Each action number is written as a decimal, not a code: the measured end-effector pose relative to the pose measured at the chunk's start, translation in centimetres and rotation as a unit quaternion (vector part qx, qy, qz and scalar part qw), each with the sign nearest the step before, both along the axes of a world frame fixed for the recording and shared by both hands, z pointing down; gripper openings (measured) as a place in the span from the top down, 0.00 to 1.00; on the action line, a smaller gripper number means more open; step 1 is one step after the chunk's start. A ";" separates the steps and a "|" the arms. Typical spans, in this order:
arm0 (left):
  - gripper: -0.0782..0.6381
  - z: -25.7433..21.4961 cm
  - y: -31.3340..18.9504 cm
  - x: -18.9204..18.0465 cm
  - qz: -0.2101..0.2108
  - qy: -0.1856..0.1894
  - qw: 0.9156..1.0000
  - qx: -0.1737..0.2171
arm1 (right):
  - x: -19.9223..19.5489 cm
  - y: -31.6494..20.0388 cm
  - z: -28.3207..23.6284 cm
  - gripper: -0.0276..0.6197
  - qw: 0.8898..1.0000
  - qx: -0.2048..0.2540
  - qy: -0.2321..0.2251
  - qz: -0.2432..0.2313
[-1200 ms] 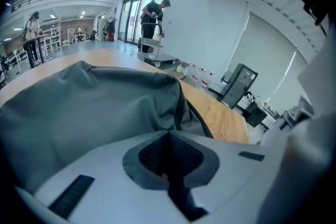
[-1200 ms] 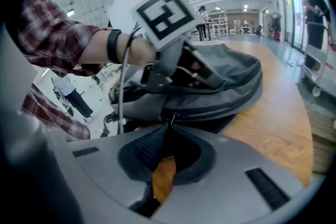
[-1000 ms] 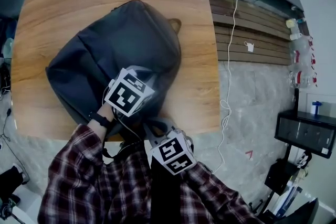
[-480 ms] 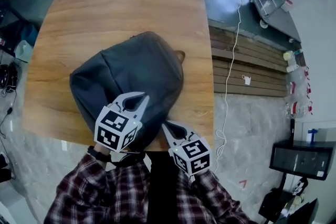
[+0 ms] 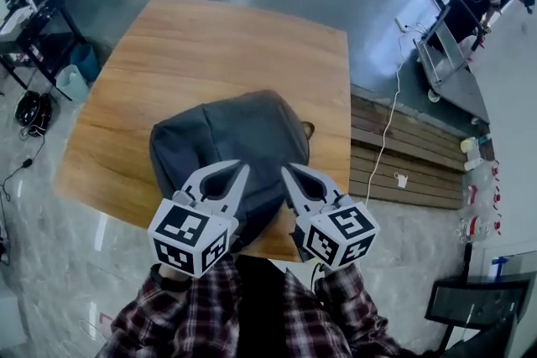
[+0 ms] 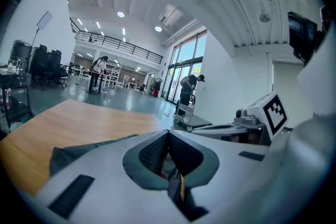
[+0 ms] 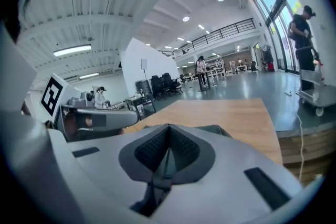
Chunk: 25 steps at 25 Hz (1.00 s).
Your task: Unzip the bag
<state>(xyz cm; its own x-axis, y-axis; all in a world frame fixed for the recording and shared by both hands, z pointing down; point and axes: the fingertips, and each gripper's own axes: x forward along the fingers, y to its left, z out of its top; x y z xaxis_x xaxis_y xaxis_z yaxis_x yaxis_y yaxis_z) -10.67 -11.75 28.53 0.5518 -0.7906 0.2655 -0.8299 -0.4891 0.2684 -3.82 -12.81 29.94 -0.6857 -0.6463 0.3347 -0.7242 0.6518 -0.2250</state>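
Bag (image 5: 226,138), dark grey, slumped on wooden table (image 5: 210,46), over toward the near right edge. No clue on the zip, too hard to make out from any view. Left gripper (image 5: 239,170) up over the bag's near end, jaws pressed together, nothing pinched. Right gripper (image 5: 287,170) just beside it, same deal: jaws closed on nothing, tips over the bag's near right side. Touching the bag or not, can't tell.
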 end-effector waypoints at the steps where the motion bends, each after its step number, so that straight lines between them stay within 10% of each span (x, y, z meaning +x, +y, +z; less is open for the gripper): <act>1: 0.88 -0.9 0.2 -0.1 -0.004 0.003 1.000 0.009 | -0.3 -0.2 -0.9 0.94 1.000 0.004 -0.015 -0.005; 25: 0.88 -3.1 0.1 1.0 -0.008 0.016 0.999 0.027 | -2.4 0.5 -6.0 0.94 0.997 0.055 -0.034 -0.046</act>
